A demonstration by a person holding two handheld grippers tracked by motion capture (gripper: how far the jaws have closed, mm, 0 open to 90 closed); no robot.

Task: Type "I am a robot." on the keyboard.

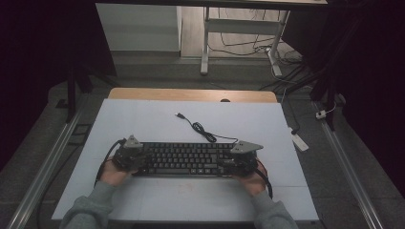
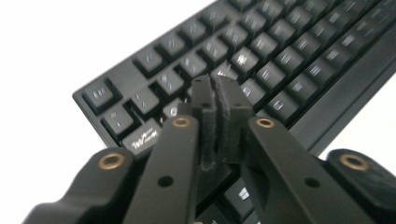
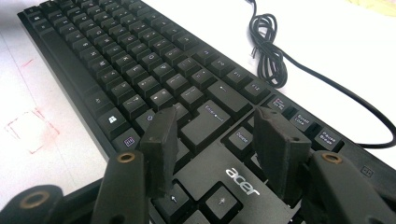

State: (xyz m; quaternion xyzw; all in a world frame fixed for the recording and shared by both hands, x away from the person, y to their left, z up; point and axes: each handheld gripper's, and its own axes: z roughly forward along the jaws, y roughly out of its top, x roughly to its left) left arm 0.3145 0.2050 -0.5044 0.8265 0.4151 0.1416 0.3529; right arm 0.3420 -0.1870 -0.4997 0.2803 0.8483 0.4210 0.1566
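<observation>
Resting at the near edge of the pale, smooth table [image 1: 143, 119], two hands in grey sleeves are holding the grippers over the two ends of a black plastic keyboard [image 1: 188, 159]. Over its left end, the left gripper [image 2: 217, 93] is keeping its rough black pads almost pressed together with nothing between them, just above the ridged keys. Over its right end, the right gripper [image 3: 215, 135] is standing spread, its flat jaws hovering either side of the key block, pinching nothing. Beyond the keyboard, a thin black cable [image 1: 200, 129] is curling across bare tabletop toward the wooden far edge.
</observation>
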